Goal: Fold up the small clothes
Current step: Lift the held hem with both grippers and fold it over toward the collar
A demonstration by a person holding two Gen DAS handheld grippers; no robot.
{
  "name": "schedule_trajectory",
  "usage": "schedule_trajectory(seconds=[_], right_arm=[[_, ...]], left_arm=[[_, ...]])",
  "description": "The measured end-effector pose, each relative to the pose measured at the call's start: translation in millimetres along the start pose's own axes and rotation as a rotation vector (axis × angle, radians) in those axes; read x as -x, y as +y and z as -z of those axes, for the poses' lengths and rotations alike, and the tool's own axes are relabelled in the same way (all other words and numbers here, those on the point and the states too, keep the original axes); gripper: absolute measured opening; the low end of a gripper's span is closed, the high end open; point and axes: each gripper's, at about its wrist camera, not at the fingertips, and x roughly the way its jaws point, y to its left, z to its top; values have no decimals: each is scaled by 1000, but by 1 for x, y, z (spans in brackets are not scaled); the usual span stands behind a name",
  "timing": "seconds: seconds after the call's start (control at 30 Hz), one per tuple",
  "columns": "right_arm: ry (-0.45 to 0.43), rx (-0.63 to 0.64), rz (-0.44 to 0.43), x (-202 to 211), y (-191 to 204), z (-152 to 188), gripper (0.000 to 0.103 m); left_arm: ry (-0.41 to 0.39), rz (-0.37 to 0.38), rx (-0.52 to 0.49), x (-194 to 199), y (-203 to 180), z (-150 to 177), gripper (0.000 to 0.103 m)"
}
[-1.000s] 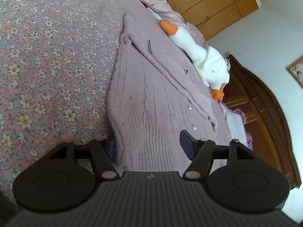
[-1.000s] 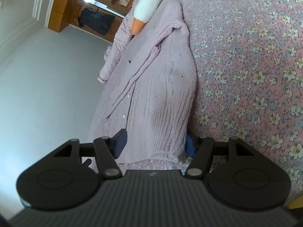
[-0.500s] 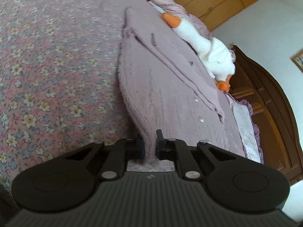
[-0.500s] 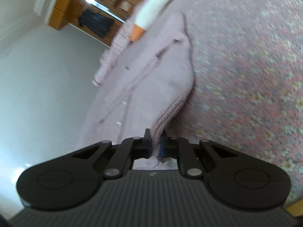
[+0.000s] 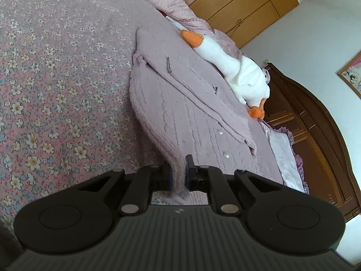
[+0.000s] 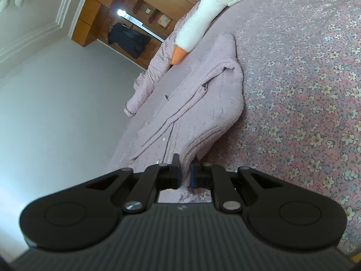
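Lilac knit cardigan [image 5: 180, 103] stretching ahead of both tools, left gripper [image 5: 179, 176] and right gripper [image 6: 185, 174] each pinching its hem, floral bedspread [image 5: 56, 79] beneath

A plain lilac cardigan [image 5: 180, 103] lies on a pink floral bedspread [image 5: 56, 90] beside a white, orange-beaked plush goose [image 5: 234, 70].

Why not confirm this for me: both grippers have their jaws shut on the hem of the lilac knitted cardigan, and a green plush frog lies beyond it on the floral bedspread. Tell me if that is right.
One detail is wrong. The toy beyond the lilac knitted cardigan is a white plush goose with orange beak and feet, not a green frog; the left wrist view shows it. The rest stands: the left gripper and right gripper both have jaws shut on the hem, on the floral bedspread.
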Motion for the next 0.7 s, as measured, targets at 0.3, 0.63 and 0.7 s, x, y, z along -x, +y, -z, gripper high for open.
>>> schedule_trajectory(seconds=[0.3, 0.63, 0.7], right_arm=[[-46, 36, -77, -18, 16, -25, 11], [-67, 68, -114, -57, 37, -58, 11], [-78, 84, -124, -64, 42, -66, 11]], left_arm=[[-49, 11, -29, 2, -10, -20, 11], [-91, 71, -55, -13, -35, -58, 11], [-100, 75, -65, -18, -43, -68, 11]])
